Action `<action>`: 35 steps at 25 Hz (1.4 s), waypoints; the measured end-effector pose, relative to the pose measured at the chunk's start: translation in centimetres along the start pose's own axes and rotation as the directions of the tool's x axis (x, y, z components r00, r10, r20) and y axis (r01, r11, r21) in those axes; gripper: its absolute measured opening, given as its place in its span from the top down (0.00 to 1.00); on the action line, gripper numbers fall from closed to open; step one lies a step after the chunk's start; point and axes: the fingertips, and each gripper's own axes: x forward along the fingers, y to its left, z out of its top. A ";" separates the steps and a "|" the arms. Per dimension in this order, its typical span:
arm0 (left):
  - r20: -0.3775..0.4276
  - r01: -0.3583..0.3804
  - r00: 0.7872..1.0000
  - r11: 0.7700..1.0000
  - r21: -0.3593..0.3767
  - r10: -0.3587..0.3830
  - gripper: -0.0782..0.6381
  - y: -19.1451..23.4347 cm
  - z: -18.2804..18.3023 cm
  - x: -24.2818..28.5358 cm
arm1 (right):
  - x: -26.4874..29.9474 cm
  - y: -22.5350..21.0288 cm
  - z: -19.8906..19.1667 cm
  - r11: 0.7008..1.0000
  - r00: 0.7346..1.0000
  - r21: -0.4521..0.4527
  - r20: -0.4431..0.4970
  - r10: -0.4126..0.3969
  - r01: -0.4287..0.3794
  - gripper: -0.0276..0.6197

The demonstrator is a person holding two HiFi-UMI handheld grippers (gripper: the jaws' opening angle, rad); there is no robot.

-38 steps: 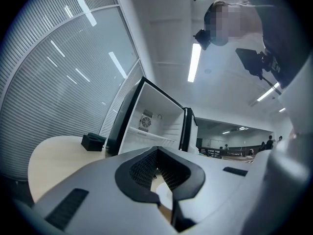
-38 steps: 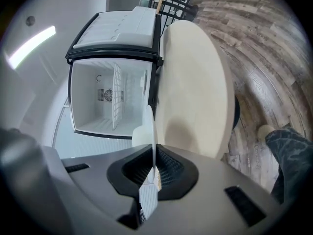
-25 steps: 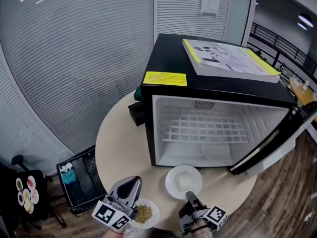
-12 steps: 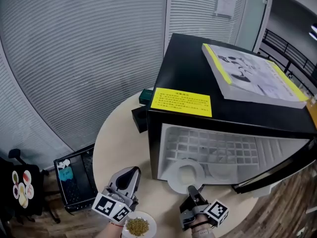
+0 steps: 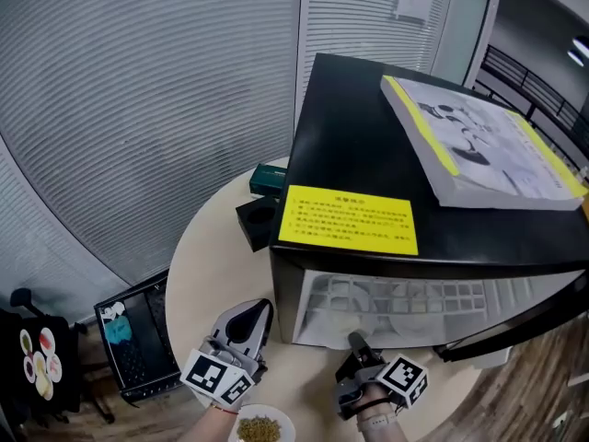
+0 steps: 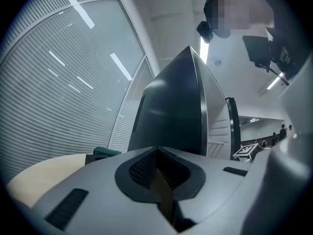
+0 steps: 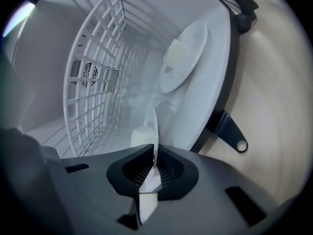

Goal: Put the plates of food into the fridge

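The black fridge (image 5: pixel 386 136) stands open on the round table (image 5: pixel 207 265). My right gripper (image 5: pixel 352 342) reaches into its mouth, shut on the rim of a white plate (image 7: pixel 155 124) that carries a pale block of food (image 7: pixel 141 135); in the head view the fridge's top edge hides this plate. Deeper inside, on the fridge floor, lies a second white plate (image 7: pixel 183 58) of pale food. My left gripper (image 5: pixel 260 308) hovers by the fridge's left front corner, its jaws together with nothing in them (image 6: pixel 157 150). A plate of yellow grains (image 5: pixel 260 426) lies on the table behind it.
A thick book (image 5: pixel 479 145) lies on the fridge top, and a yellow label (image 5: pixel 350 217) is at its front edge. A black box (image 5: pixel 258 221) and a green box (image 5: pixel 269 177) sit left of the fridge. The door (image 5: pixel 525 325) hangs open at right. A wire shelf (image 7: pixel 98 72) spans the interior.
Both grippers moved forward to the fridge. The white plate went from above the table into the fridge opening. The grain plate stayed on the table and now lies behind the left gripper.
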 end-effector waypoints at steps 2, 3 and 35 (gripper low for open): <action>-0.003 0.006 1.000 1.000 0.000 -0.006 0.88 0.3 0.0 0.5 | 0.5 0.3 0.3 1.000 1.000 -0.020 0.001 -0.024 0.024 0.93; -0.005 0.008 1.000 1.000 0.000 -0.008 0.88 0.4 0.0 0.7 | 0.7 0.4 0.4 0.999 0.999 -0.030 0.003 -0.033 0.033 0.93; 0.008 0.021 1.000 0.999 -0.034 -0.021 0.88 0.8 0.4 1.0 | 3.6 0.6 4.6 0.648 0.927 -0.673 0.176 -0.330 0.358 0.80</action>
